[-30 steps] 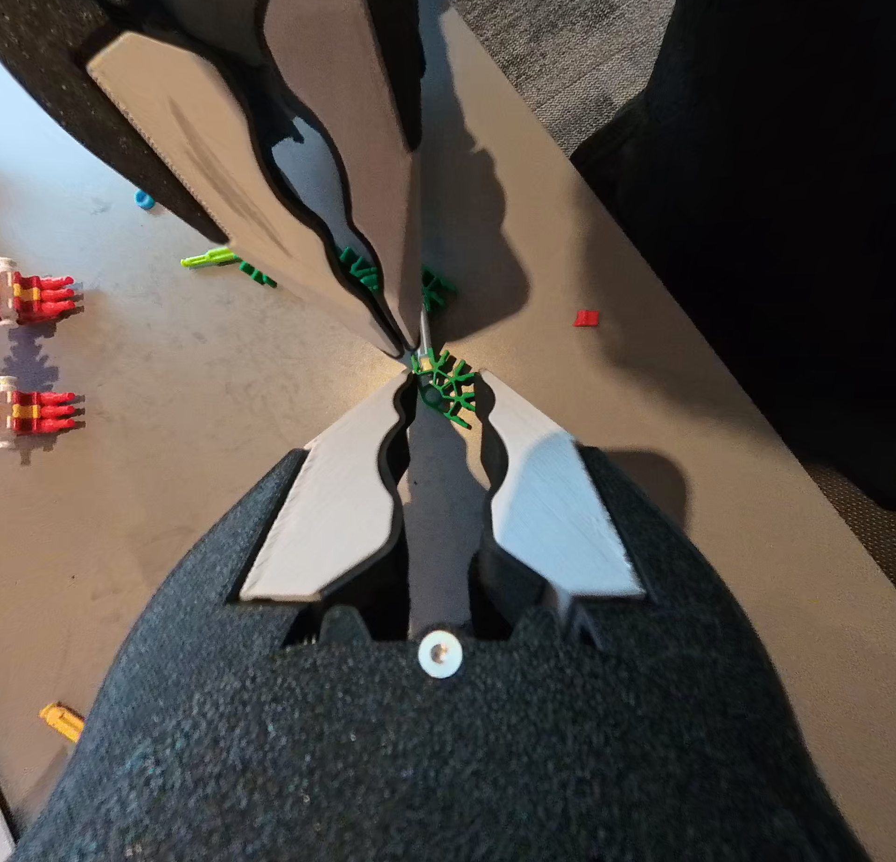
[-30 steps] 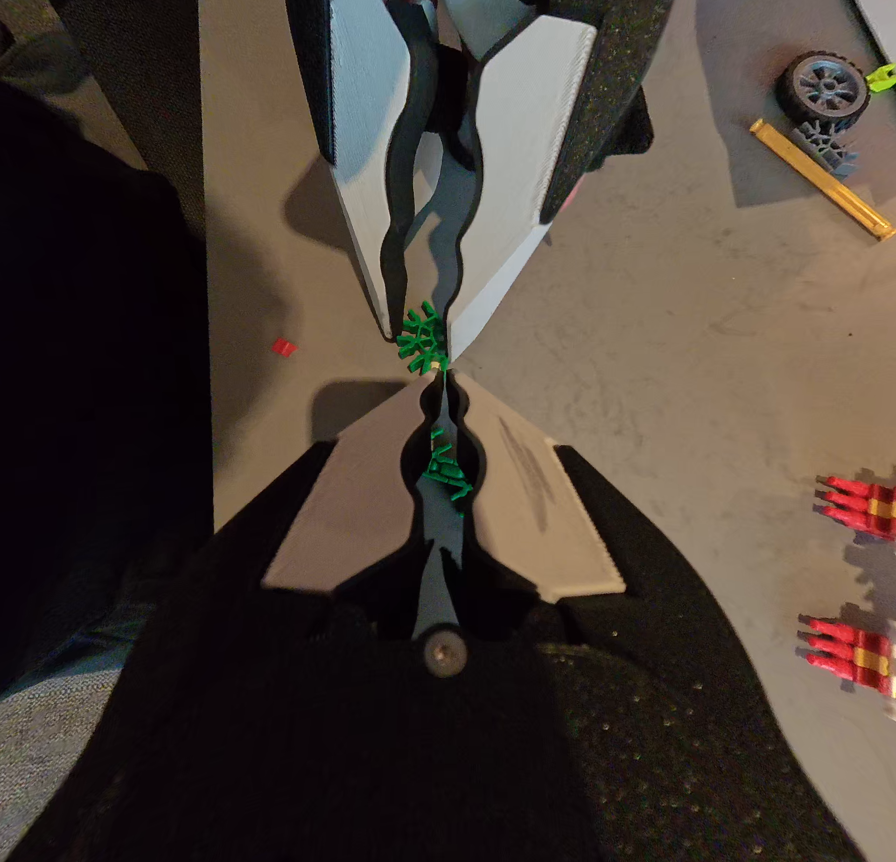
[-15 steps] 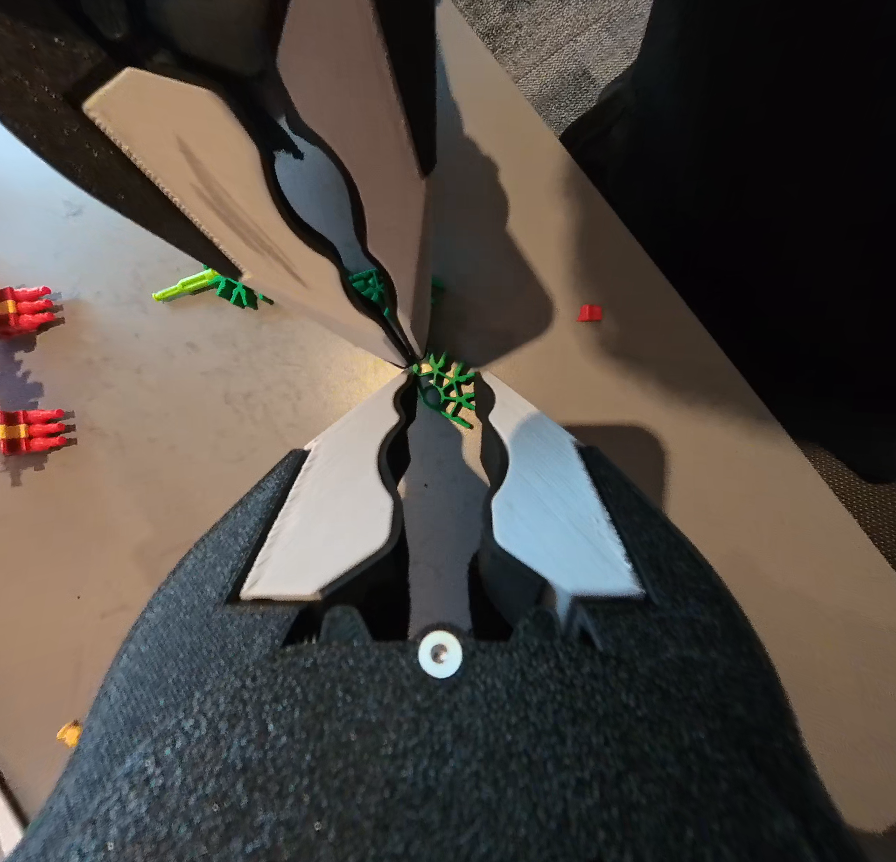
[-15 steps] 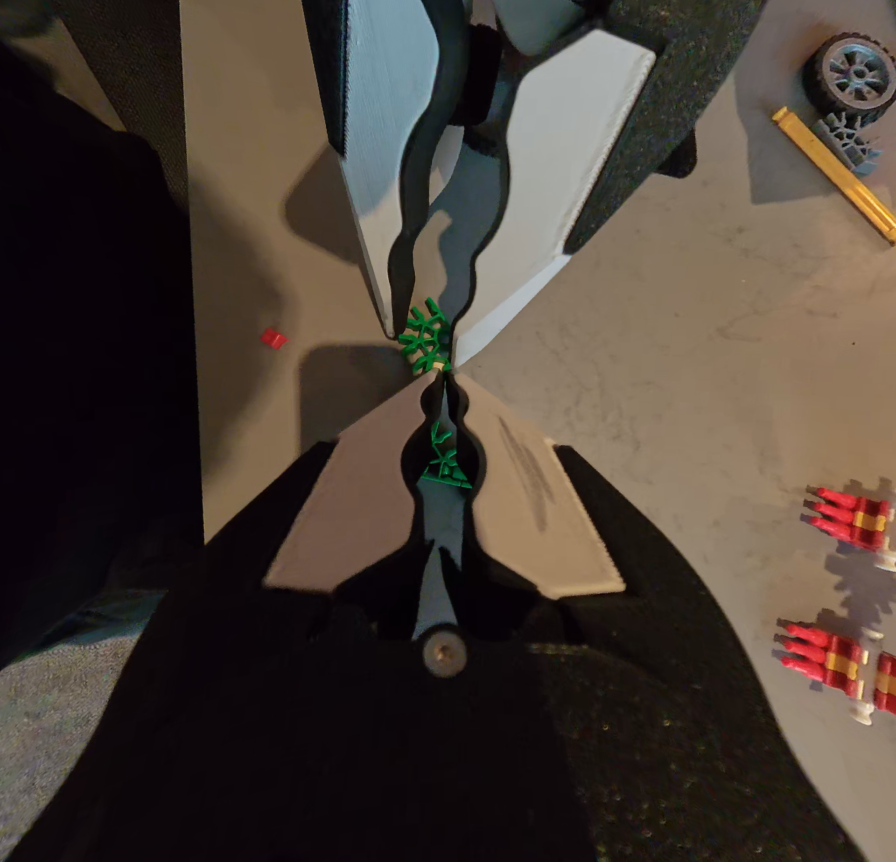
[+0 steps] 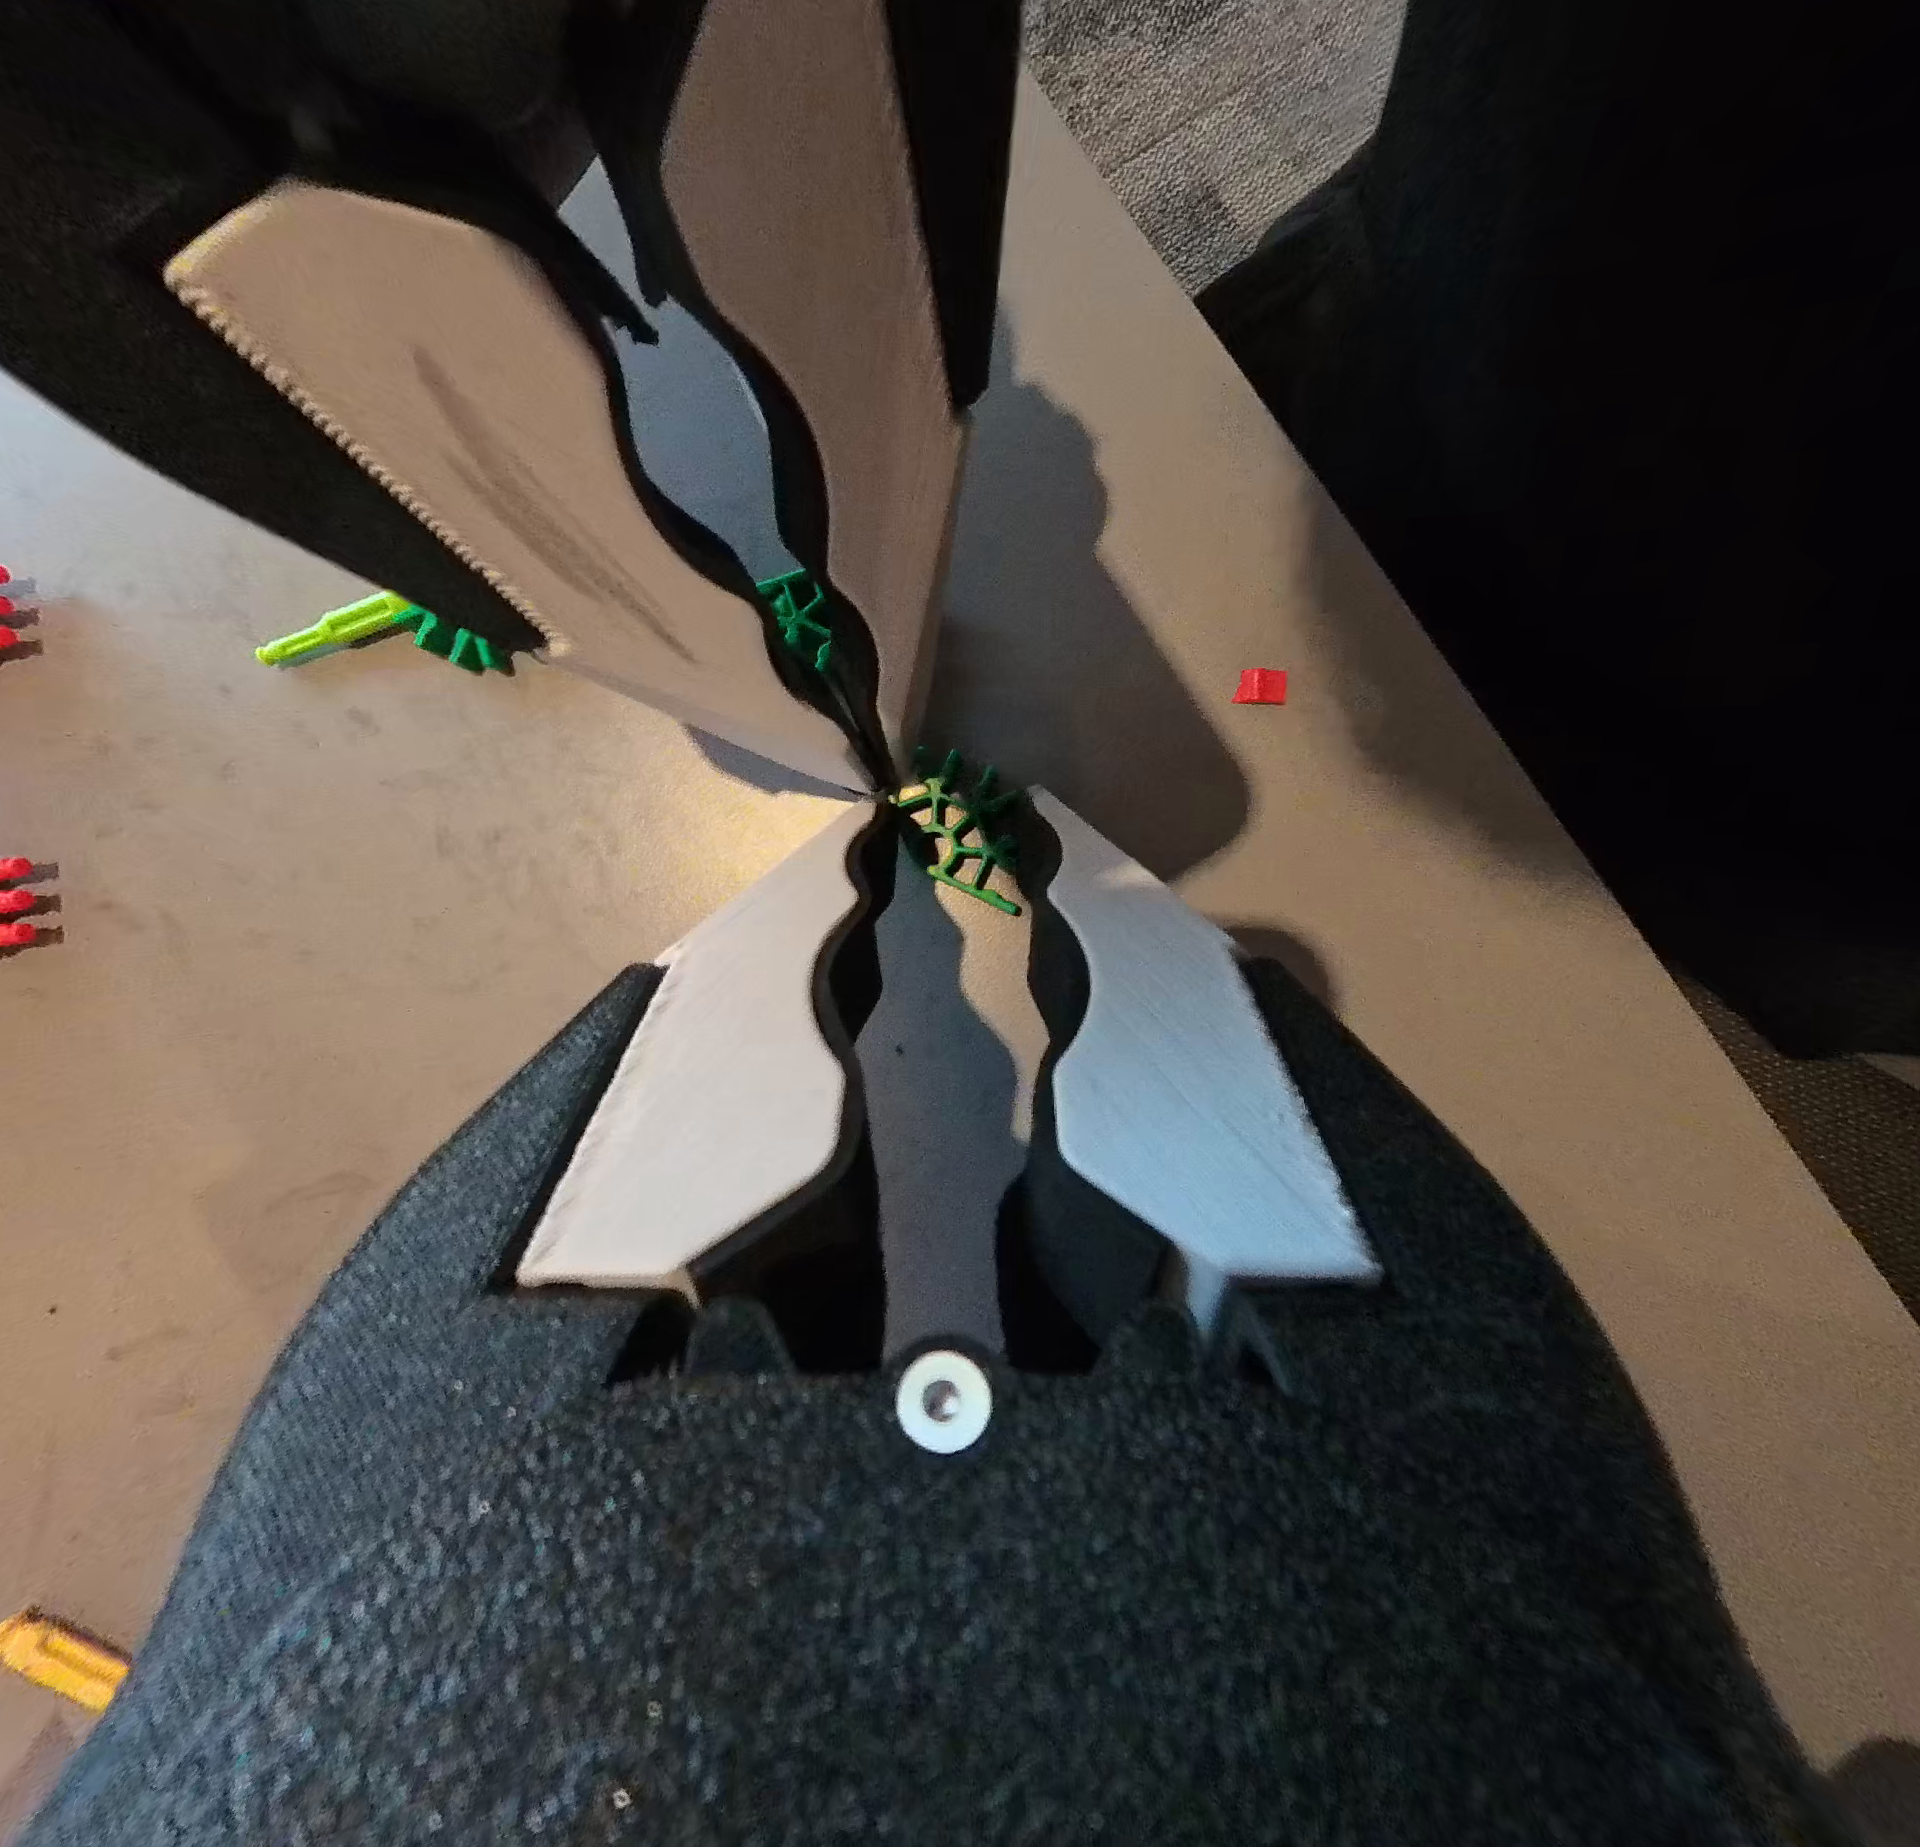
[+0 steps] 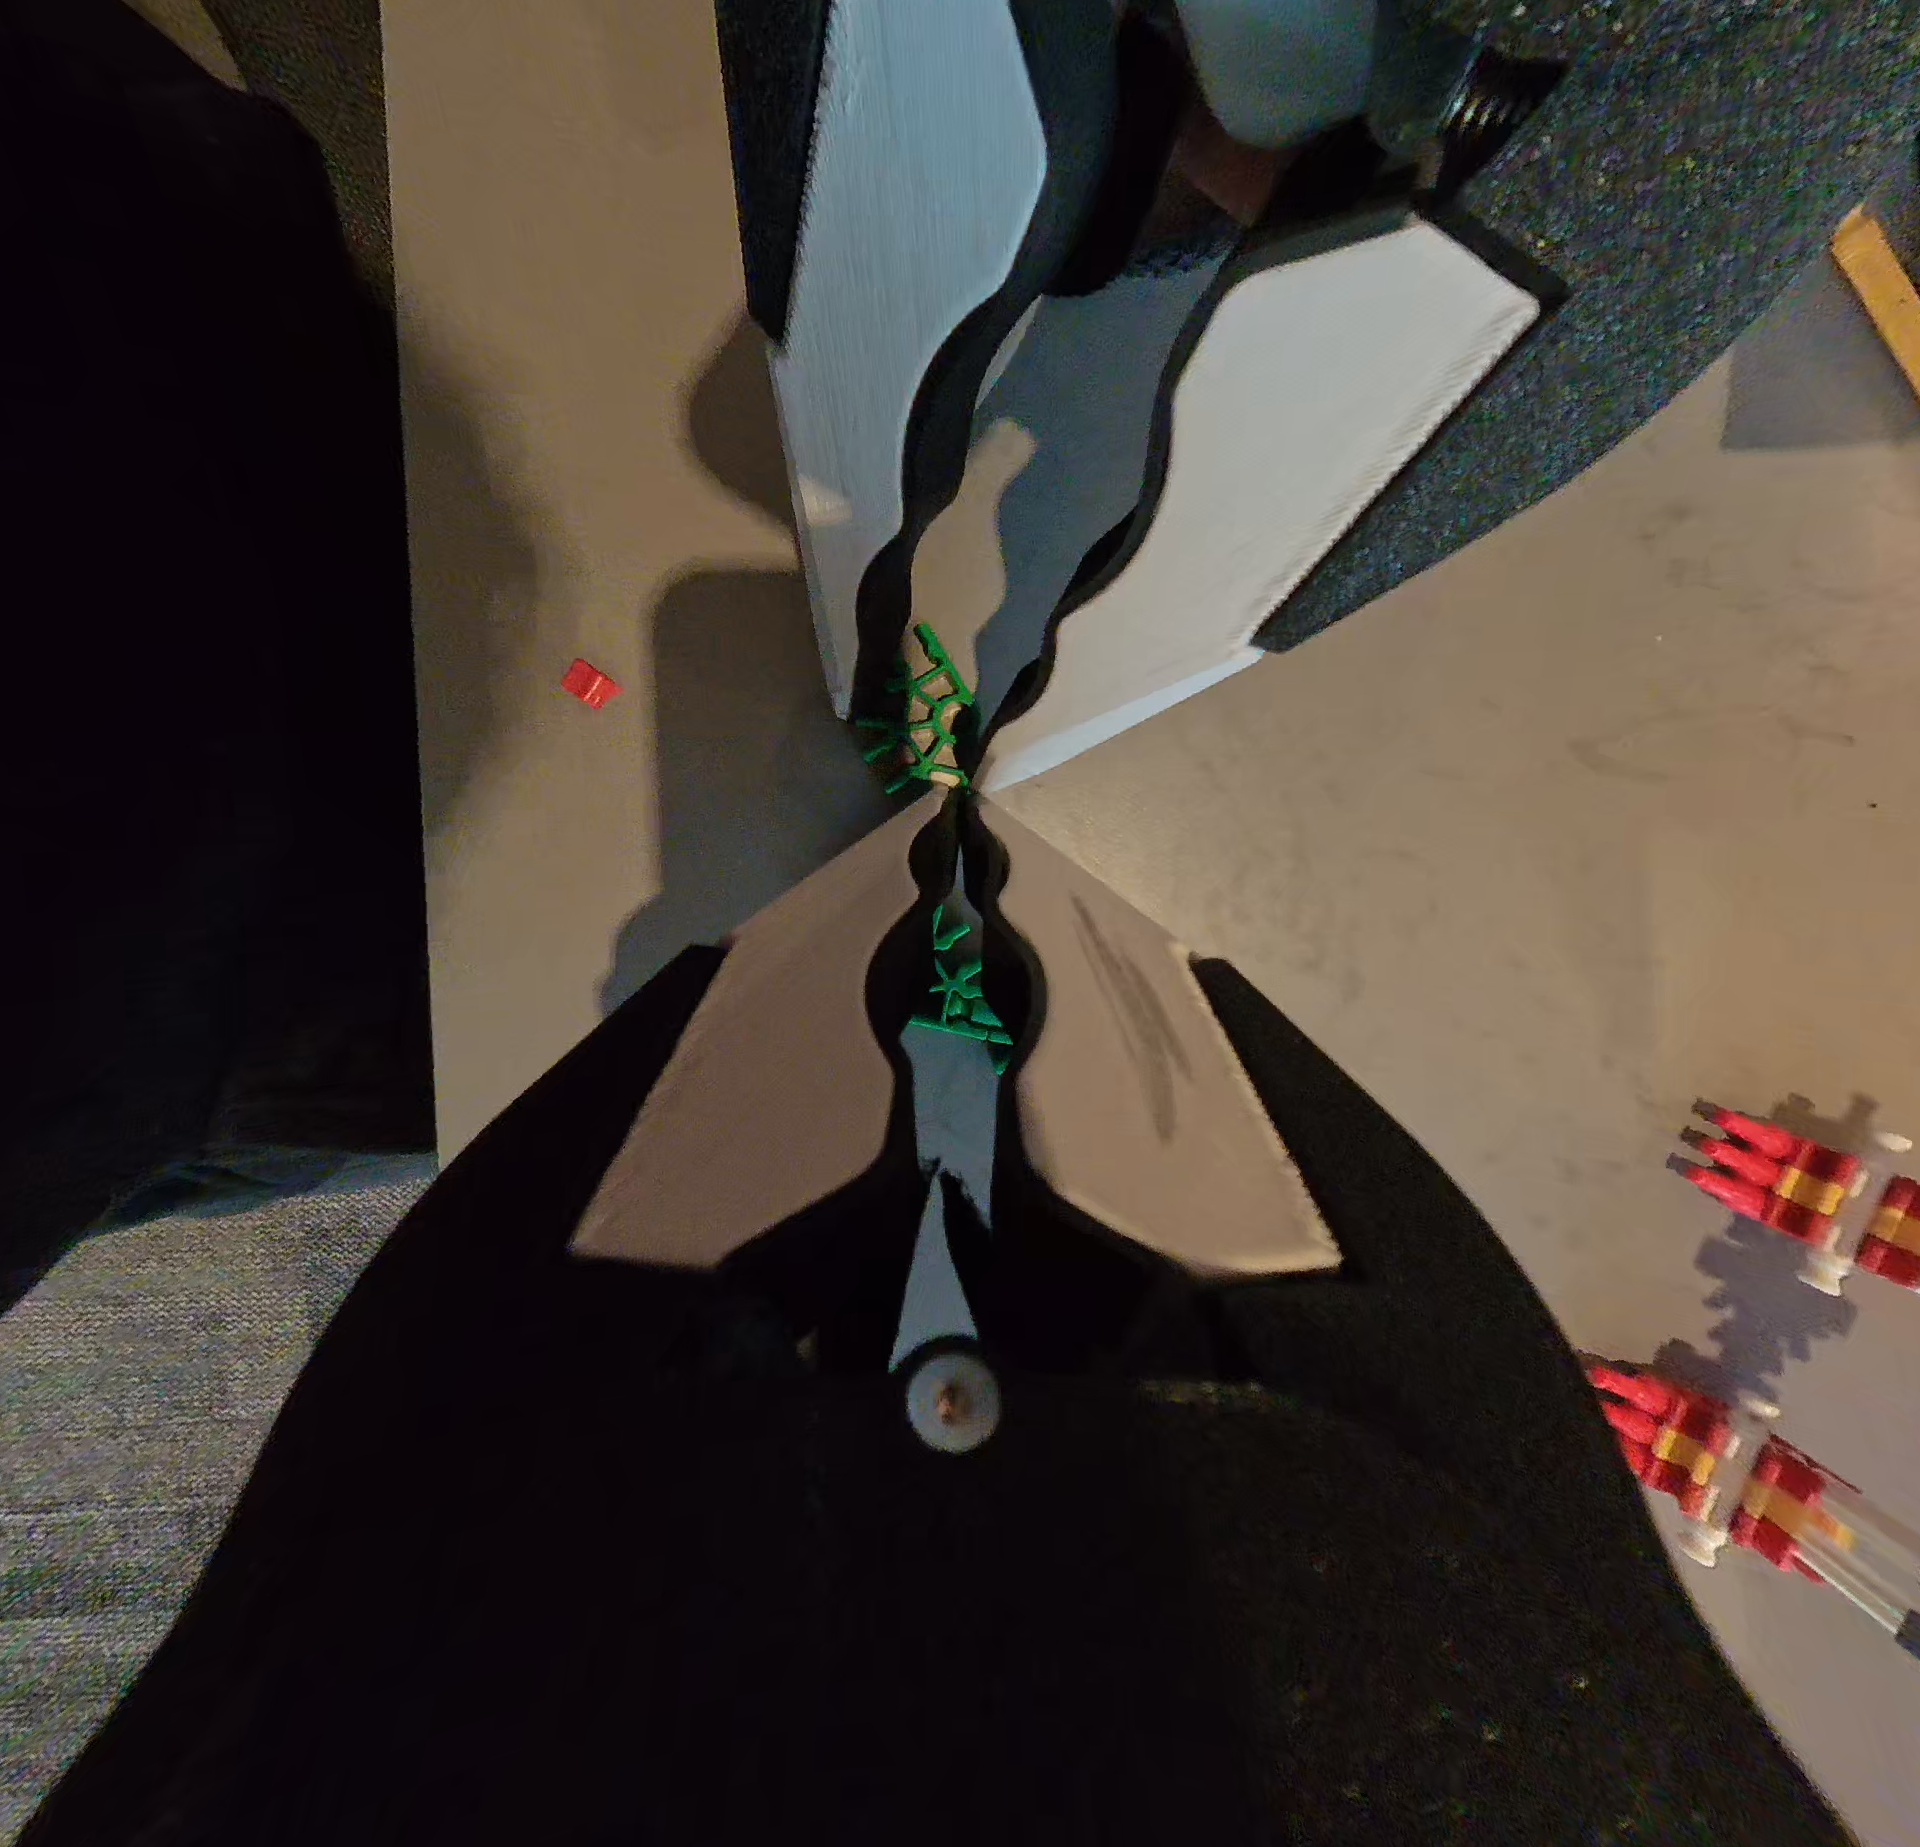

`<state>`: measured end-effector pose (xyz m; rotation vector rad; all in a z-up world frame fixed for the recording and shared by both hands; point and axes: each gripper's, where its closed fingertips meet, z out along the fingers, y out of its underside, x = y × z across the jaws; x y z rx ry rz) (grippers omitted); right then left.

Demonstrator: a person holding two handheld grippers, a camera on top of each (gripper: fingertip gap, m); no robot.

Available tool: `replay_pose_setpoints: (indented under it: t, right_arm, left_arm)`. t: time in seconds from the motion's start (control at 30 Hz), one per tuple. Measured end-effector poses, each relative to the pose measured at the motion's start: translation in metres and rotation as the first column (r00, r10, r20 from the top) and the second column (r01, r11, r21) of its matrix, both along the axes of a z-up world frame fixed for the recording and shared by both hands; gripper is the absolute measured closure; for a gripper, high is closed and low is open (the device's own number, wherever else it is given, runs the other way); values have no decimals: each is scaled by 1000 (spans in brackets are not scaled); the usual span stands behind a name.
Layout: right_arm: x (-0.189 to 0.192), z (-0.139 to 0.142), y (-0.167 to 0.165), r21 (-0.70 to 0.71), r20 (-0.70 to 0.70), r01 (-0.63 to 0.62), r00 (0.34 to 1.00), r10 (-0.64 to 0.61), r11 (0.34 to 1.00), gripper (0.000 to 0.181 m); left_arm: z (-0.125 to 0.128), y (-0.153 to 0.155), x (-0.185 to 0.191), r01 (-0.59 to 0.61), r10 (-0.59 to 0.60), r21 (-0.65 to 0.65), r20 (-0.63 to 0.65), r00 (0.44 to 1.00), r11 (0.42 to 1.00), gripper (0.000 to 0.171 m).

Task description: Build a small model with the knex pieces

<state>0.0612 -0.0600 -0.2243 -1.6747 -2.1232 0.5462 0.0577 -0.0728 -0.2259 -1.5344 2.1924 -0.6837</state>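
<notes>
Left tongs (image 5: 961, 810) clenched on green connector (image 5: 961, 841), right tongs (image 6: 961, 810) clenched on second green connector (image 6: 961, 997), tip to tip.

Matte tan table (image 5: 312, 1018). Near its long edge, a small red block (image 5: 1260, 687). Farther in from that edge, red-and-yellow toy clusters (image 6: 1787, 1184), a lime-green rod (image 5: 332, 631), a yellow piece (image 5: 57, 1660).

No readable text, labels or numbers show anywhere (both views).
</notes>
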Motion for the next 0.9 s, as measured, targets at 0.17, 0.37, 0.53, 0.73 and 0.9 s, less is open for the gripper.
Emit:
replay_pose_setpoints:
  t: [0.17, 0.37, 0.53, 0.73, 0.9]
  right_arm:
    - [1, 9, 6, -32, -95, 82, 992, -85, 996, 178]
    - [11, 19, 10, -3, -133, 137, 982, -136, 991, 176]
    - [12, 23, 13, 12, -168, 164, 973, -160, 986, 176]
    - [10, 31, 22, 2, -244, 206, 949, -199, 979, 176]
    - [5, 31, 20, 1, -261, 206, 945, -198, 979, 177]
  left_arm:
    - [2, 11, -4, -84, 83, 38, 19, 996, 996, 148]
    - [20, 16, -26, -205, 200, 110, 54, 978, 973, 132]
    - [38, 27, -83, -385, 386, 235, 42, 921, 893, 133]
    - [46, 22, -151, -561, 575, 280, 36, 817, 779, 139]
    - [41, 18, -188, -630, 658, 296, 11, 753, 717, 141]
